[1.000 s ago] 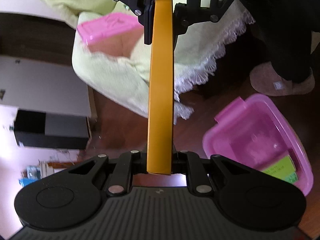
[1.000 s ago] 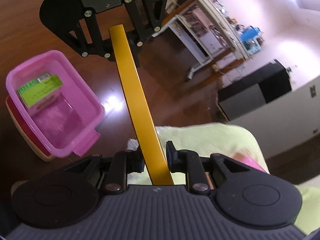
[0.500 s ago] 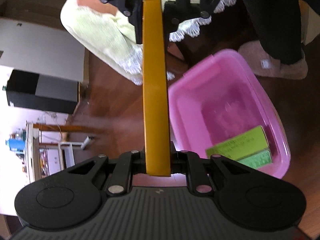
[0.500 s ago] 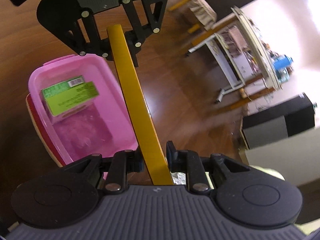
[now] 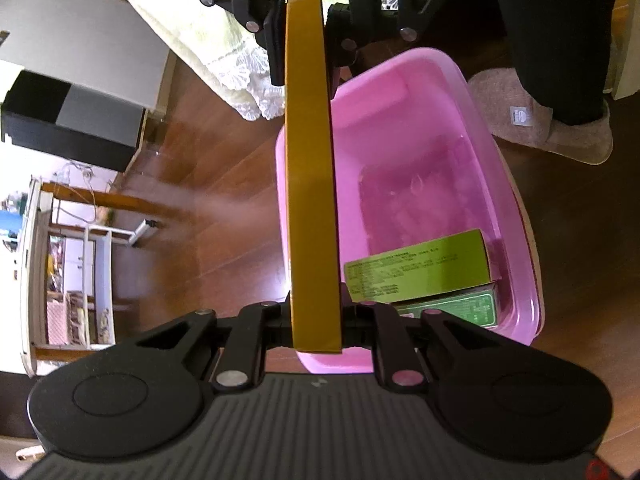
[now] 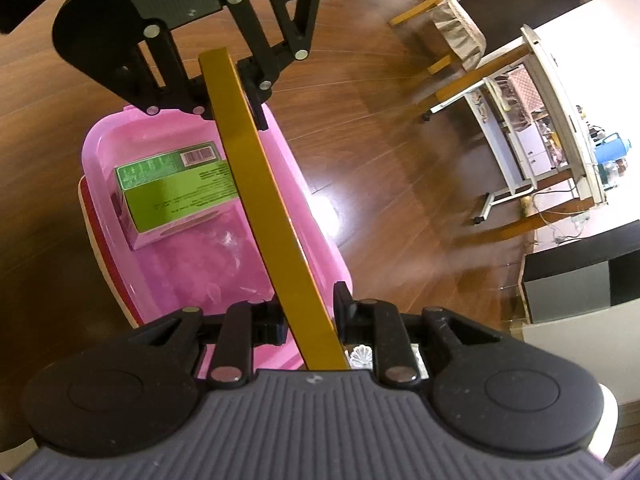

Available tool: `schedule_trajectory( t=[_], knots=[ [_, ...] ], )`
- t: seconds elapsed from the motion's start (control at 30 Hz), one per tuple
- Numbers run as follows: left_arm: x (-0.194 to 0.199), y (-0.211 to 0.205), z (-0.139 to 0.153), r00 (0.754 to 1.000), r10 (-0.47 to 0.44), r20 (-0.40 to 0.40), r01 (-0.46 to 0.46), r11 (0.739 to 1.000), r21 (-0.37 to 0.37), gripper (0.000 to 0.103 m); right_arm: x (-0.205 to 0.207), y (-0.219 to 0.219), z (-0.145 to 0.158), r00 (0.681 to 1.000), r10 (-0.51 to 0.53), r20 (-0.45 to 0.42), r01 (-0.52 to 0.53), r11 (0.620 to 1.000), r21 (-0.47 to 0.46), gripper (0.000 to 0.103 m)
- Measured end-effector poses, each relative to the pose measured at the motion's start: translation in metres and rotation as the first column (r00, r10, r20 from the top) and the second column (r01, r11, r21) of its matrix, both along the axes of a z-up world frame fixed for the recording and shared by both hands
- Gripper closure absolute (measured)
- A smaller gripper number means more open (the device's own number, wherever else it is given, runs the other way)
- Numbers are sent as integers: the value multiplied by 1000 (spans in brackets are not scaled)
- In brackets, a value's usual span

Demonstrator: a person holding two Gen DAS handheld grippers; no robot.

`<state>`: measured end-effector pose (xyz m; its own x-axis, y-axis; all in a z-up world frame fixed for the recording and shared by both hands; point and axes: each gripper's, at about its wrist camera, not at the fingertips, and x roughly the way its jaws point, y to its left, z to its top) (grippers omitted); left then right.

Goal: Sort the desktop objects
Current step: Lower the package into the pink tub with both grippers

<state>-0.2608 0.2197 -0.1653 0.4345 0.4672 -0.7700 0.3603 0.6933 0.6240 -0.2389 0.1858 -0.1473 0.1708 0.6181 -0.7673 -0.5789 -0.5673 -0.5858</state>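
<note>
Nearest the left wrist camera, the left hand-held gripper [image 5: 316,322] was closed on one end of a flat yellow box [image 5: 310,184], edge-on to the lens, both fingers pressing its faces. The box ran straight away from the camera to the right hand-held gripper [image 5: 306,46], which held the opposite end at the far side of that view.

From the right wrist view, the right hand-held gripper [image 6: 308,318] had its left finger against the yellow box [image 6: 264,200]; a narrow gap showed between the box and the right finger [image 6: 343,304], so firm contact on that side could not be confirmed. The left hand-held gripper [image 6: 224,92] clamped the far end.

Below the box sat an open pink plastic bin [image 5: 516,216], resting on the dark wood floor [image 5: 216,248]. The yellow box hung above the bin's left rim in the left view, clear of the interior. Inside the bin, at the end near the left gripper, lay a green carton [image 5: 420,268], printed side up, stacked on a second green pack [image 5: 456,308]. The rest of the bin floor was bare.

Farther out in the left view: a pale yellow-green cloth with lace trim [image 5: 224,52] at upper left, and a person's dark trouser leg and tan slipper [image 5: 552,128] at upper right, just beyond the bin.
</note>
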Motion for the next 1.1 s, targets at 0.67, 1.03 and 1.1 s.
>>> schedule_trajectory(
  t=[0.67,1.03,1.1],
  knots=[
    [0,36,-16,994,114,-6,-114,989,-93,87,9,40,-22,1000,9,-28,-10,999,-49,83],
    [1,45,-27,989,142,-27,-144,983,-111,86,13,53,-35,999,-6,-46,3,998,-68,81],
    [2,46,-29,989,147,-31,-150,982,-119,86,14,54,-37,999,-9,-48,5,997,-71,81]
  ],
)
